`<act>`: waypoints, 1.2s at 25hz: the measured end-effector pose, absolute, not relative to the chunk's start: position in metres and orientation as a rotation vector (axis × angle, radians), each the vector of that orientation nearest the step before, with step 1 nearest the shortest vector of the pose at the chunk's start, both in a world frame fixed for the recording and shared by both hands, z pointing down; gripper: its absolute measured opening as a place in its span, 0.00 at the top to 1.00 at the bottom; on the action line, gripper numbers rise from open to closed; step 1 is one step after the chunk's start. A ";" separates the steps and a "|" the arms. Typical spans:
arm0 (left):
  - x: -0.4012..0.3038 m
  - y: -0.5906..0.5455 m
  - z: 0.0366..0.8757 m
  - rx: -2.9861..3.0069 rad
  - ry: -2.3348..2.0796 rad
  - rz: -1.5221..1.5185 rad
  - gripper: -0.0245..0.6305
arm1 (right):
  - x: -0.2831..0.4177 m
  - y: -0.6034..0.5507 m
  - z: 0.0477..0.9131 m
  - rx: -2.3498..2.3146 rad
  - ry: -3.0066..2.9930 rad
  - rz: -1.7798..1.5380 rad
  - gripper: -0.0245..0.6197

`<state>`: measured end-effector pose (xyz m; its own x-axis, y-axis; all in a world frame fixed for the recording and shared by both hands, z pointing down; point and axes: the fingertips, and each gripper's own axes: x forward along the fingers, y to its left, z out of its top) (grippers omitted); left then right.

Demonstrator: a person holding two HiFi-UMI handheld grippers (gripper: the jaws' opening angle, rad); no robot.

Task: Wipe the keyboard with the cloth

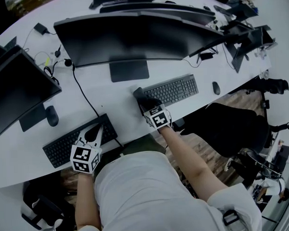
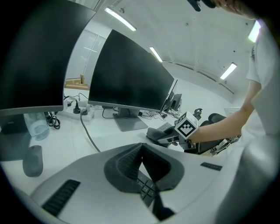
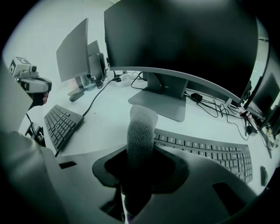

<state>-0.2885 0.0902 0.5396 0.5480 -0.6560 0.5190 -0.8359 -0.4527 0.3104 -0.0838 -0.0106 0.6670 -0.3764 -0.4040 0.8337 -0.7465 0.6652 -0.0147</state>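
Both jaws of right gripper [image 1: 146, 104] clamp grey fuzzy cloth [image 3: 141, 131] at left end of black flat keyboard [image 1: 174, 89]; wiping prob. just starting, next drag rightward w/ light pressure; left gripper [image 2: 141, 148] jaws together, empty.

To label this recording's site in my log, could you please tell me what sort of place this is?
Most likely an open-plan office: a long white desk carries several dark monitors and keyboards, cables trail across it, and a black office chair stands alongside.
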 end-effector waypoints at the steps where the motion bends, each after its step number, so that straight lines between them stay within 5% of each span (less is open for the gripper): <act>1: -0.287 0.090 0.540 2.251 -1.196 0.445 0.96 | -0.085 -0.009 0.667 0.889 -2.014 0.505 0.76; 30: -0.183 0.060 0.534 2.203 -1.236 0.474 0.96 | -0.025 0.000 0.667 0.718 -2.119 0.637 0.76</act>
<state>-0.1828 0.0598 0.5338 0.5115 -0.6591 0.5513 -0.8587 -0.4154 0.3001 -0.0255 0.0000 0.6673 -0.5251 -0.2742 0.8057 -0.6733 0.7129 -0.1961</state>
